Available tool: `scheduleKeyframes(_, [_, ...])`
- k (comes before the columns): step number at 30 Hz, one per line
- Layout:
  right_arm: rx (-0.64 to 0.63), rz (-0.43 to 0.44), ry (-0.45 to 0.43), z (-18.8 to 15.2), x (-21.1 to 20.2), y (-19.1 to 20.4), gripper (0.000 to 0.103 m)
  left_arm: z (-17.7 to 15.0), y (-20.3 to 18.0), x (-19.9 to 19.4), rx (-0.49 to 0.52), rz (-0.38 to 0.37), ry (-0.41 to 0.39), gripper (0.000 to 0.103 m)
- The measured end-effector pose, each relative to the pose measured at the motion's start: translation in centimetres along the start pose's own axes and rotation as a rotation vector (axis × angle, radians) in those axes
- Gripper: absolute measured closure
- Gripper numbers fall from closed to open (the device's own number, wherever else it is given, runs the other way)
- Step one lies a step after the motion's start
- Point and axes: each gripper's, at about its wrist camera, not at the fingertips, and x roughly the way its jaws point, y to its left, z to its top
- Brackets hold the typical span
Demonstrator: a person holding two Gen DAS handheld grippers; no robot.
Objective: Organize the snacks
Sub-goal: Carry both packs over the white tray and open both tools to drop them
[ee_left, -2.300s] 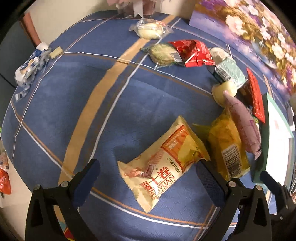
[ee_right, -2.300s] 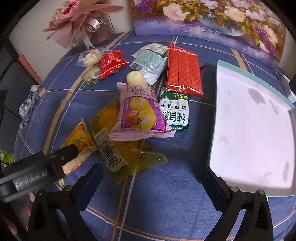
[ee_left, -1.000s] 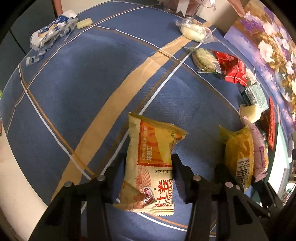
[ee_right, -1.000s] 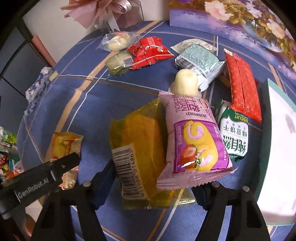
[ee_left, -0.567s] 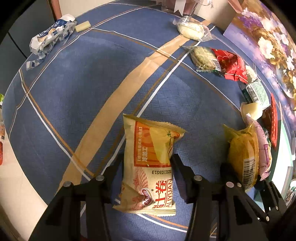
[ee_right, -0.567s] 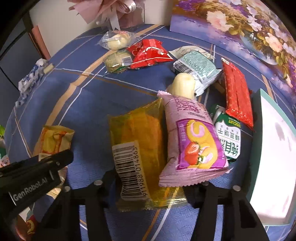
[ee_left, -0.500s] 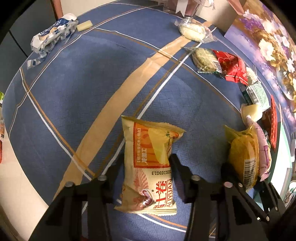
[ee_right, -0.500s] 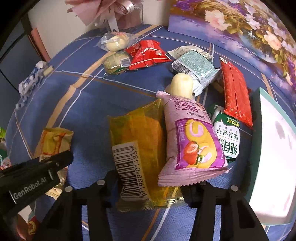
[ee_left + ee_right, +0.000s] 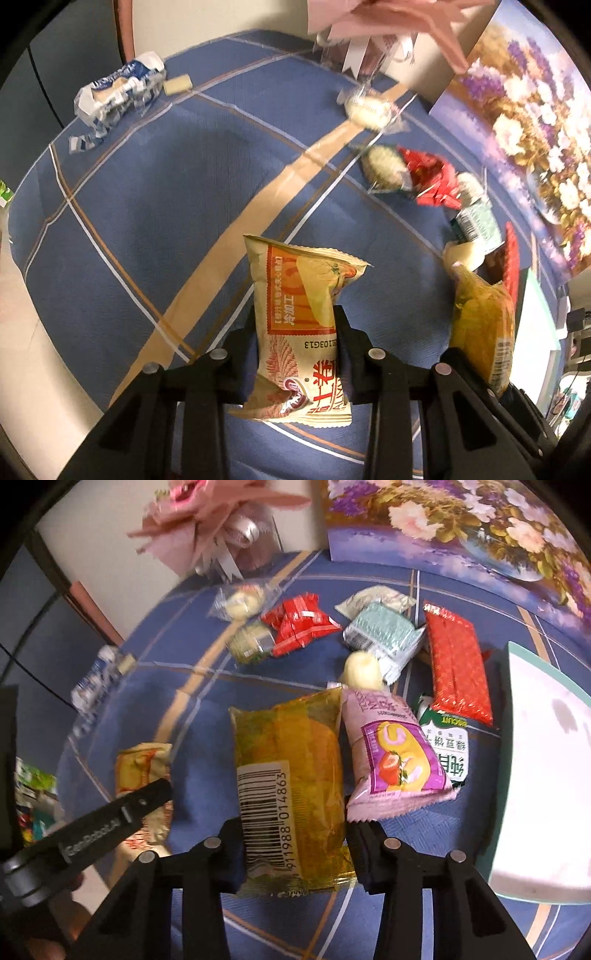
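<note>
My left gripper is shut on a cream and orange snack packet and holds it above the blue tablecloth. That packet also shows in the right wrist view. My right gripper is shut on a yellow see-through snack pack with a barcode label, lifted off the cloth. It also shows in the left wrist view. A pink strawberry roll packet rests against the yellow pack's right side.
A white tray with a teal rim lies at the right. Behind lie a green biscuit packet, a long red packet, a pale green packet, a red packet, a flower painting and a pink bouquet.
Both grippers have closed on their packets and lifted them off the cloth. The views have tilted up, showing more of the far table, the bouquet and the painting.
</note>
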Motion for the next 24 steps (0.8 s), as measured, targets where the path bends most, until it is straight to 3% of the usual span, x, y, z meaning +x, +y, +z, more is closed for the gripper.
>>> scheduleKeyframes(7, [0.055,0.06,-0.082,0.4,-4.1,-0.8,0.057,-0.2,-0.5,-3.0,-0.006,-0.029,-0.069,0.066])
scheduleKeyframes(12, [0.09,0.043,-0.146,0.9,-6.7,-2.2,0.057,-0.1,-2.8,-3.8,0.034,-0.045,-0.073,0.066])
scheduleKeyframes(17, [0.184,-0.054,-0.149,1.6,-7.6,-5.7,0.057,-0.3,-7.2,-4.4,0.106,-0.076,-0.055,0.066])
scheduleKeyframes(24, [0.349,-0.189,-0.157,1.6,-9.4,-12.7,0.057,-1.5,-16.1,-4.2,0.263,-0.126,-0.025,0.066])
